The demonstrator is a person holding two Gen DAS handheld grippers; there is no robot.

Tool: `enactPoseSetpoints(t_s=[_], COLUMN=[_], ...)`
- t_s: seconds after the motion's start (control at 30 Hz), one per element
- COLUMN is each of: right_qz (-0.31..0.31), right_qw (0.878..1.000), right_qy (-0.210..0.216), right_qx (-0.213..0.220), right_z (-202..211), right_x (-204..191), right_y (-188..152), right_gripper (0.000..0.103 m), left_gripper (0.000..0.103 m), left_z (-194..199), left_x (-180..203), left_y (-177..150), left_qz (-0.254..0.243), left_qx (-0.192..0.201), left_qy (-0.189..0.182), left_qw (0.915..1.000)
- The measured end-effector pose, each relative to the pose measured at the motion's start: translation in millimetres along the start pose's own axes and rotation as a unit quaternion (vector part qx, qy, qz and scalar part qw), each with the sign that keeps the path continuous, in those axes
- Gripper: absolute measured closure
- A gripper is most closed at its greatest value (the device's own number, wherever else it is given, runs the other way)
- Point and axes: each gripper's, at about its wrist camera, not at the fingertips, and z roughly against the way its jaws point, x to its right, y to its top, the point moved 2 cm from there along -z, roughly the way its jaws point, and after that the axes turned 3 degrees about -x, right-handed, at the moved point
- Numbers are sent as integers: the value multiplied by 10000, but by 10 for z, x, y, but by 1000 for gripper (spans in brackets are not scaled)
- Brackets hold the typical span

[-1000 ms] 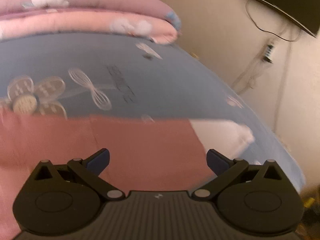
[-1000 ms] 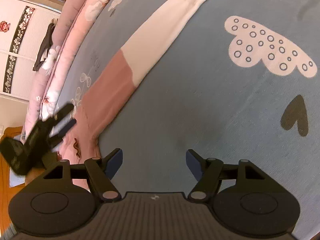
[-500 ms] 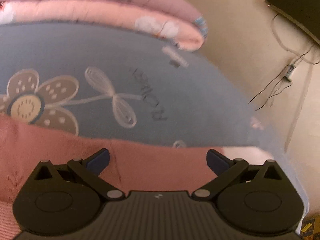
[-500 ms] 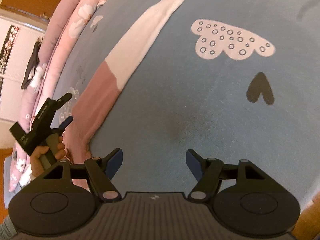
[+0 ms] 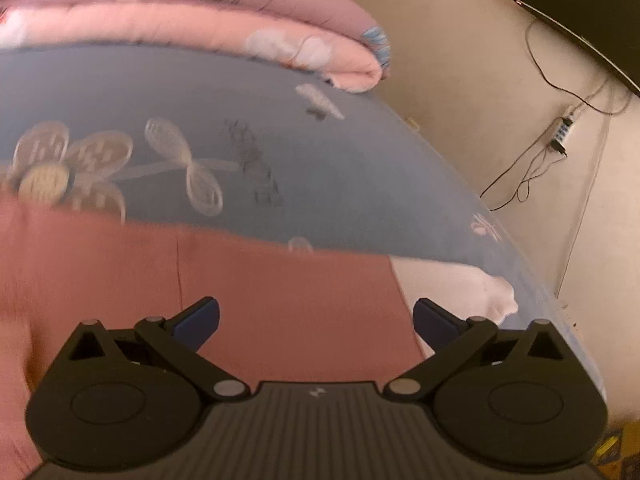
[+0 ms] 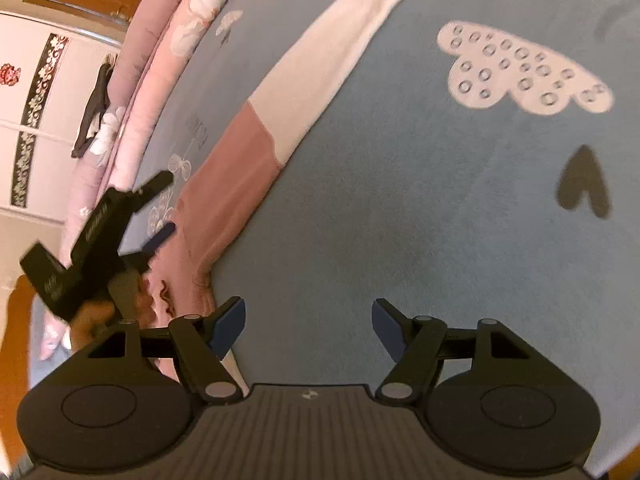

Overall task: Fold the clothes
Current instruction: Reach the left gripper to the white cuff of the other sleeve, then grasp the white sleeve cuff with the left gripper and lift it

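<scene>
Sweater [image 6: 248,152] on bed [image 6: 400,208]: sleeve runs far-right. Left gripper [image 5: 316,316] over its pink part, nearer, jaws spread, empty. Right gripper [image 6: 308,324] beside it, jaws spread.

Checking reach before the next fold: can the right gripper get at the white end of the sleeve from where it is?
Probably yes. The right gripper is open and empty over bare blue sheet; the white sleeve end lies flat ahead with nothing between. The left gripper sits off to the side.

We see a dusty-pink garment [image 6: 232,168] with a white sleeve end [image 6: 332,48]; blue bedsheet [image 6: 400,220] printed with flowers, cloud, heart
</scene>
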Motion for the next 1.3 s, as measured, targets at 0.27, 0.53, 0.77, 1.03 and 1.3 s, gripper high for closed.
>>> enactPoseSetpoints(t_s=[0.27,0.53,0.77,1.03,1.3], right_qz=[426,261,270,32,272], right_qw=[9990,9994,9995,9998,9992], right_qy=[-25,83,145,44,-279], right_qx=[-164,-214,-93,182,18], right_z=[276,487,697,933,1057], right_x=[211,503,678,1034,1016], right_y=[406,582,696,824,1019], right_gripper=[29,29,29,29,29], left_gripper=[1,1,1,58,69], left_z=[-189,-384,-966,-1390,-1534], left_x=[148,1106,2276,2836,3030], left_y=[-220,-21,-274,-558,-597], left_qz=[233,-663,-3335,-4744,-5508], left_qx=[-98,-31,225,-285,-937], left_qy=[495,345,865,1220,1338], left_qw=[9985,9972,9385,8713,8185])
